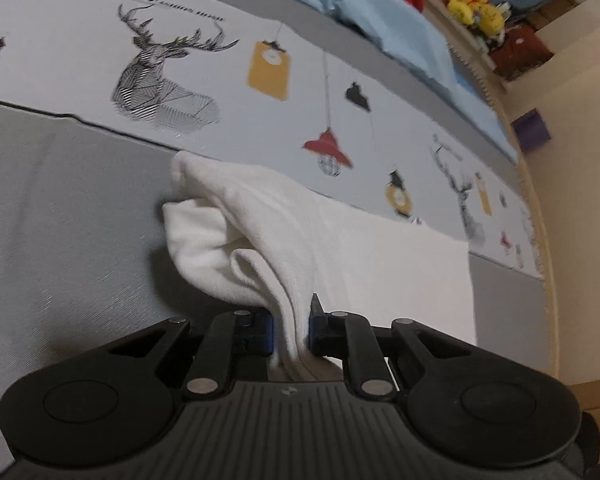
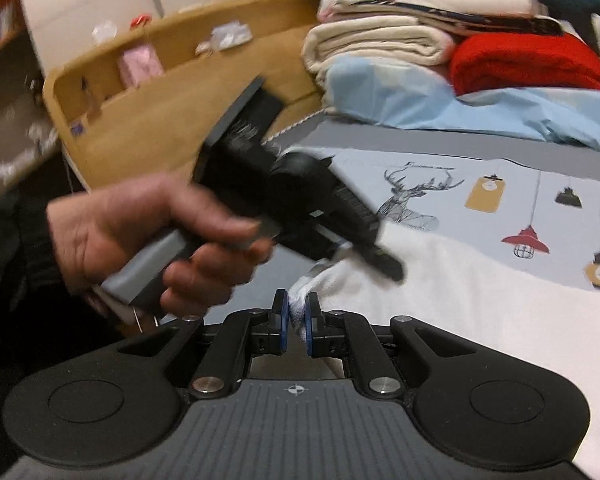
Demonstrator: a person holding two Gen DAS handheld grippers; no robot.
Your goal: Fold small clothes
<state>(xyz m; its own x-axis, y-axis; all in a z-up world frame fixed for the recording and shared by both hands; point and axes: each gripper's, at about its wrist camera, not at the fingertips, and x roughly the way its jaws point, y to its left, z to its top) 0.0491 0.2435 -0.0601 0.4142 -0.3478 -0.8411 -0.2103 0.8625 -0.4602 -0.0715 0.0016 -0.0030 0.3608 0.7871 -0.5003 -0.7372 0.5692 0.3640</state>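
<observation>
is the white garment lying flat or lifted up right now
Partly lifted and bunched. The left tool and right tool each pinch part of the white garment, while the rest drapes on the bed cover.

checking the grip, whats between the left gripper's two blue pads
In the left wrist view, a bunched fold of the white knit garment sits pinched between the left gripper pads.

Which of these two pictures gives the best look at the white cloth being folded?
The left wrist view. There the white cloth fills the middle, its bunched folds running from the bed into the left gripper. The right wrist view shows only a pinched tip in the right gripper and a flat spread, partly hidden by the left hand.
</observation>
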